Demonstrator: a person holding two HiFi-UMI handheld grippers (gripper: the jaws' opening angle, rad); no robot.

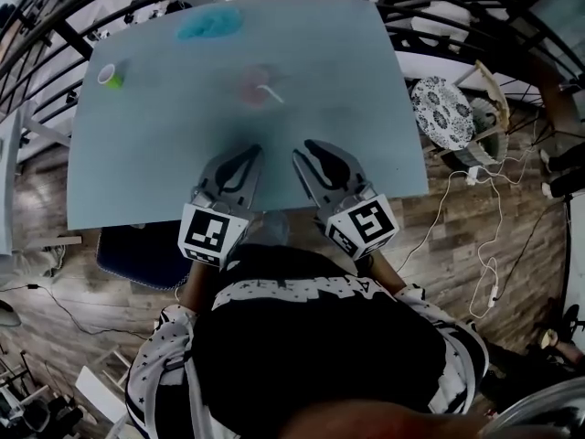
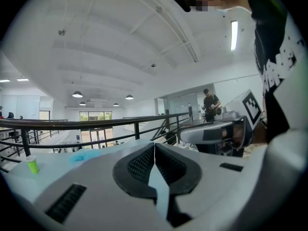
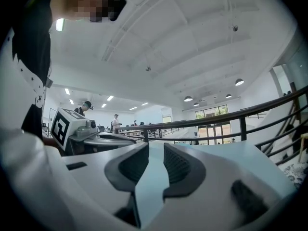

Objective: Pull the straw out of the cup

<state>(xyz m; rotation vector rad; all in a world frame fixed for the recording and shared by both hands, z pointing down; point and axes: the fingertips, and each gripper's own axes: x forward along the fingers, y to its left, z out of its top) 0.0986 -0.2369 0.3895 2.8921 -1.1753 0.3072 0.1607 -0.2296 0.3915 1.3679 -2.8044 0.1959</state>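
Note:
A pinkish see-through cup [image 1: 253, 86] stands in the middle of the light blue table [image 1: 164, 154], with a white straw [image 1: 271, 94] leaning out toward the right. Both grippers hover over the table's near edge, well short of the cup and pointing toward it. My left gripper [image 1: 252, 153] [image 2: 154, 146] has its jaws touching at the tips, with nothing in them. My right gripper [image 1: 303, 151] [image 3: 156, 150] is open by a narrow gap and empty. Neither gripper view shows the cup.
A blue cloth [image 1: 210, 22] [image 2: 84, 155] lies at the table's far edge. A small green cup [image 1: 111, 76] [image 2: 32, 164] stands at the far left. A black railing [image 1: 439, 21] rings the table. A patterned stool [image 1: 441, 108] and cables [image 1: 489, 245] are to the right.

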